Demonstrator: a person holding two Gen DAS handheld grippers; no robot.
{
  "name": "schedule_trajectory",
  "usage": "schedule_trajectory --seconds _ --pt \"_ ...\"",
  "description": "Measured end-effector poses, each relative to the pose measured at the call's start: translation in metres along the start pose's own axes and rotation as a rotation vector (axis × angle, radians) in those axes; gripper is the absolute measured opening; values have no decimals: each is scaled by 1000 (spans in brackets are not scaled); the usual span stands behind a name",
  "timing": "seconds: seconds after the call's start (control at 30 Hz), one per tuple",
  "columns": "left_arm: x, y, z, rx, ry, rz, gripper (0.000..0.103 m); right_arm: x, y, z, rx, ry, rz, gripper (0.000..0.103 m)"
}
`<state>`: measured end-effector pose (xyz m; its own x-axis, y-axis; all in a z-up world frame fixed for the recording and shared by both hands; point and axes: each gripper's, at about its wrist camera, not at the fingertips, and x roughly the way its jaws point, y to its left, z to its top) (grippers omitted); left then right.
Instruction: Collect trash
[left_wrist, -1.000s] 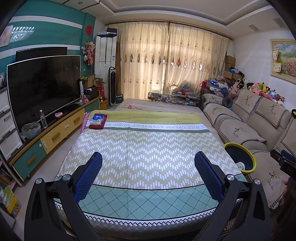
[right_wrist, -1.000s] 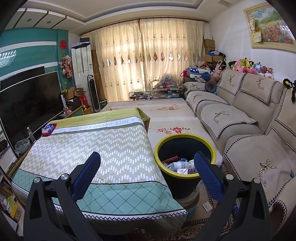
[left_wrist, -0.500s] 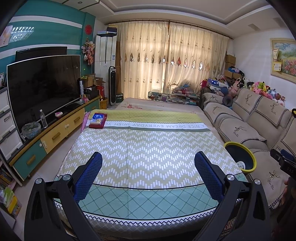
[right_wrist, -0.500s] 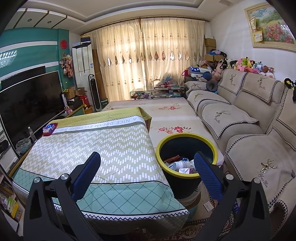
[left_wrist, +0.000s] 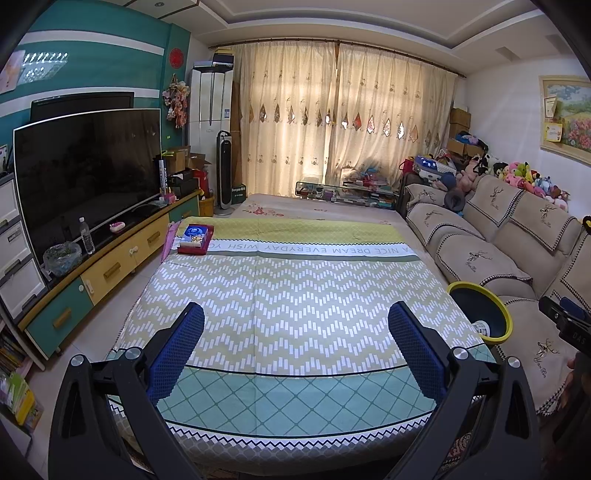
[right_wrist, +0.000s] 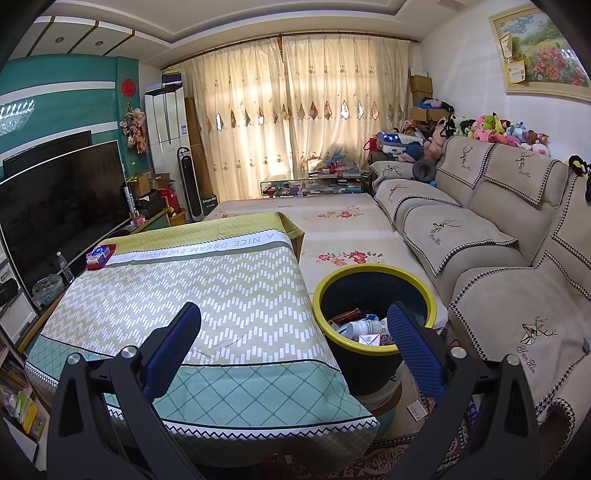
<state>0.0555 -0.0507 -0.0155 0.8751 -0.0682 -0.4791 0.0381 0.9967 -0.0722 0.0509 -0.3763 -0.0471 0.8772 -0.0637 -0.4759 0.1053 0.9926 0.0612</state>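
Observation:
A dark bin with a yellow rim (right_wrist: 373, 291) stands on the floor between the table and the sofa. It holds several pieces of trash, among them a white bottle (right_wrist: 364, 326). The bin also shows in the left wrist view (left_wrist: 480, 310) at the table's right edge. My right gripper (right_wrist: 293, 325) is open and empty, above the table's right side next to the bin. My left gripper (left_wrist: 295, 326) is open and empty above the near end of the table. The table (left_wrist: 295, 288) carries a patterned cloth. A red tray with a blue packet (left_wrist: 195, 240) lies at its far left corner.
A beige sofa (right_wrist: 480, 240) runs along the right. A TV (left_wrist: 85, 173) on a low cabinet (left_wrist: 110, 266) runs along the left, with a water bottle (left_wrist: 86, 240) on it. A flowered mat (right_wrist: 332, 225) lies beyond the table. The right gripper's body (left_wrist: 569, 325) shows at the right edge.
Both views have shifted only slightly; the right gripper has drifted a little, so the bin sits slightly further right in its view. Both grippers stay open and empty.

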Motion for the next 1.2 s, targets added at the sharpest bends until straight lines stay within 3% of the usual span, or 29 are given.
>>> schedule_trajectory --seconds 1.2 --pt "6 2 -10 -6 9 -2 98 3 1 -3 -2 6 4 96"
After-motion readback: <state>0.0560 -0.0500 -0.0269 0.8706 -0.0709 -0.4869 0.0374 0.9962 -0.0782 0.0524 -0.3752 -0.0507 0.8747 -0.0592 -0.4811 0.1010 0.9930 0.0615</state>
